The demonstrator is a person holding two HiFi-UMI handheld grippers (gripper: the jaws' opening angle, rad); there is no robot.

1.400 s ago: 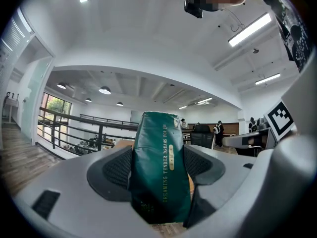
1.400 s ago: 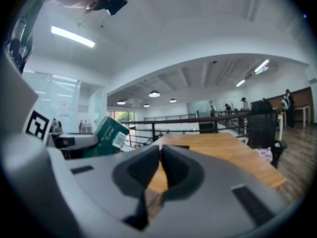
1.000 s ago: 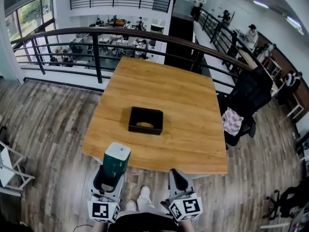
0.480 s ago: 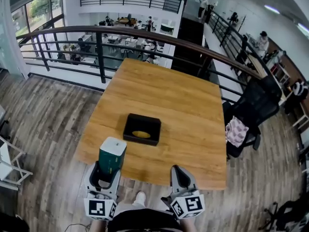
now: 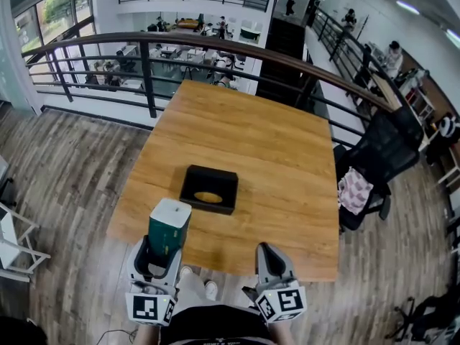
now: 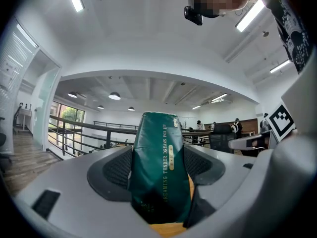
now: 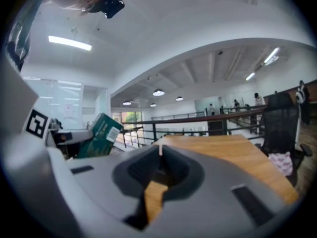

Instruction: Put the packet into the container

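Left gripper (image 5: 164, 254) clamps green packet (image 6: 159, 167) printed "TENDER DREAMS"; right gripper (image 5: 267, 256) jaws closed, empty

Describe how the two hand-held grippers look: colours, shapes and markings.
Both the left gripper and the right gripper have pale grey moulded bodies with dark, textured pads inside the jaws. Each carries a white cube printed with black square markers.

Glossy green packet (image 6: 161, 172), wooden table (image 5: 280, 157), matt black container (image 5: 208, 189)
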